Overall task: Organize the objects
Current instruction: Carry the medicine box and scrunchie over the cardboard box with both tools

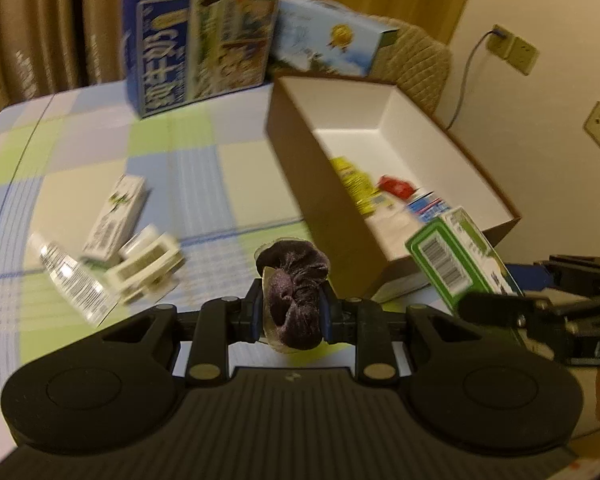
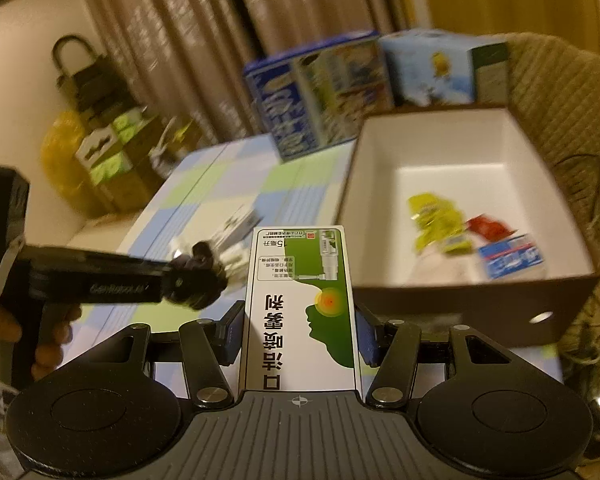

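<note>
Gripping a purple scrunchie (image 1: 294, 292), left tool (image 1: 292, 312); only right view reads carton (image 2: 300, 312) print

Green-and-white carton (image 2: 300, 312), seen upside down from the right wrist: large black characters "口洁喷雾剂"; near its far end "15毫升"; small print lines beside it too fine to read.

Same carton (image 1: 456, 256) in the left wrist view: a barcode on its end panel, digits unreadable.

Left gripper (image 2: 196, 276) body in the right wrist view: pale lettering along its side, blurred, not legible.

Right gripper (image 1: 496, 304) body in the left wrist view: white marks reading roughly "DA", cut off at the edge.

Blue carton (image 1: 200, 48): large white Chinese characters on its face, blurred beyond reading.

White tube (image 1: 74, 280) on the tablecloth: a barcode and fine print, illegible.
</note>
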Available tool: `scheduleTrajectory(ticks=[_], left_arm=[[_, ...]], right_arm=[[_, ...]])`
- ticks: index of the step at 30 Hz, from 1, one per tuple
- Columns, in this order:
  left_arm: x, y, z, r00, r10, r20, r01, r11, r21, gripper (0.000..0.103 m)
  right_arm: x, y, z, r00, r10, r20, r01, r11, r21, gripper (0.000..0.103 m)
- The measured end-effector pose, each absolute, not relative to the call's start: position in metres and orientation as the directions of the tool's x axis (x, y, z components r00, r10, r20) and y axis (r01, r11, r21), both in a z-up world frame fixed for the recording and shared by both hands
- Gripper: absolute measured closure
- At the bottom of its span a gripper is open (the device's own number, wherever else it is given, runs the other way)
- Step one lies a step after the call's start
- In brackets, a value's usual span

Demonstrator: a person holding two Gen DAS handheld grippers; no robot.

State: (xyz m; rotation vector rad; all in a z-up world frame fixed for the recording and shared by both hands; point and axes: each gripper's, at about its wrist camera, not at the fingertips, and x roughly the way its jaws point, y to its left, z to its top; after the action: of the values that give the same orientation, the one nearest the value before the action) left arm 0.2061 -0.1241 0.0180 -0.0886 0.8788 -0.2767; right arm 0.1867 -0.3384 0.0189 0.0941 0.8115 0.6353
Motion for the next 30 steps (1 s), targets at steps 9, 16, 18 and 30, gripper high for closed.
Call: scheduleTrajectory(ticks=[9,16,18,30], left_arm=[[0.235,-0.17,0.033,0.623,-0.319,-0.714,0.275,0.944,-0.183,0.08],[0.264,-0.203,0.035,0.623,-0.332,-0.709,0.306,0.937,-0.17,0.08],[0.273,-0.211,0.035,0.622,-0.336,-0.708,0.315,0.934,-0.167,0.08],[0.35,-0.251,0.021,0.595,-0.328,-0.734,0.334,0.931,-0.145,0.08]], right_arm=[[0.224,-0.384,0.035,0.595,0.502,-0.627,-0.401,0.862,0.309,0.051],[0.256,-0.408,0.039,0.619,0.478,-0.623,-0.357,0.878,0.318,0.051],[0.268,-0.413,0.038,0.625,0.471,-0.622,-0.349,0.882,0.317,0.051],[0.342,-0.416,0.019,0.618,0.445,-0.648,-0.332,0.895,0.298,0.051]])
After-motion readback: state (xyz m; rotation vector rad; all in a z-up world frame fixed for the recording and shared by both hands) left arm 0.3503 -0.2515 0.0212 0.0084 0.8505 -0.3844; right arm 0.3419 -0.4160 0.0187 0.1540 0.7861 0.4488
